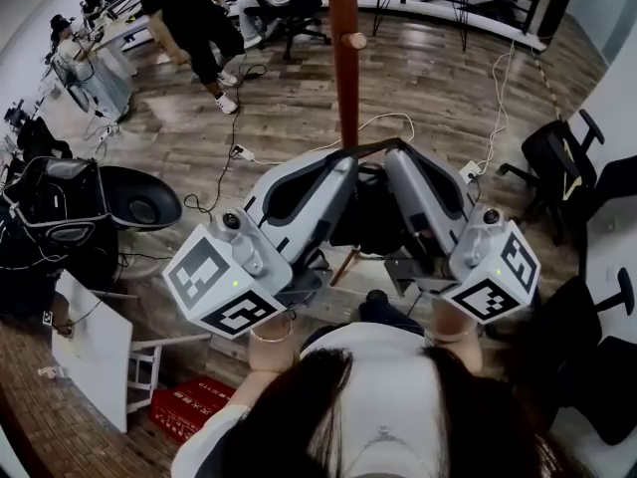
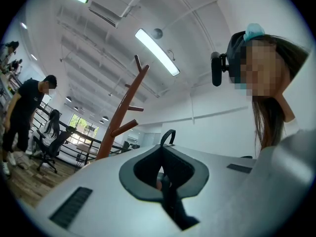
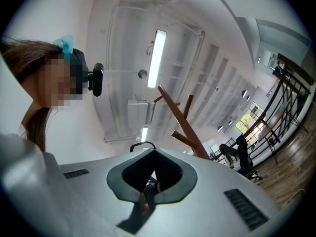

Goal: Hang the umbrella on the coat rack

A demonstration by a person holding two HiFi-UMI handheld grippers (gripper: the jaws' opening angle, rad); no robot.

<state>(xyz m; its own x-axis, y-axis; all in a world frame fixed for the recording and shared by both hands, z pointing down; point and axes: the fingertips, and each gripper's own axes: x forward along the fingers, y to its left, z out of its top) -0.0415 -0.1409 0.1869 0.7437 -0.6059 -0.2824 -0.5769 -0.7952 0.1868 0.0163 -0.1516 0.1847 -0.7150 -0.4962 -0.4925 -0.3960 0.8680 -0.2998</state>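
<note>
The brown wooden coat rack (image 1: 344,58) rises straight ahead, one round peg (image 1: 353,40) on its right side. I hold both grippers up close together just in front of its pole. A black folded umbrella (image 1: 370,222) hangs between them, and its thin strap (image 1: 368,146) runs across their tips. My left gripper (image 1: 348,159) and right gripper (image 1: 398,153) are both shut on it. In the left gripper view the strap loop (image 2: 168,135) sticks up past the left gripper (image 2: 165,152), with the rack (image 2: 121,117) behind. The right gripper (image 3: 149,154) shows the same loop (image 3: 142,144) and rack (image 3: 180,120).
Cables (image 1: 224,167) trail over the wooden floor around the rack's base. A black round chair (image 1: 139,199) and a white board (image 1: 95,352) are at my left, a red box (image 1: 189,406) near my feet. Black office chairs (image 1: 557,167) stand on the right. People (image 1: 194,28) are at the far left.
</note>
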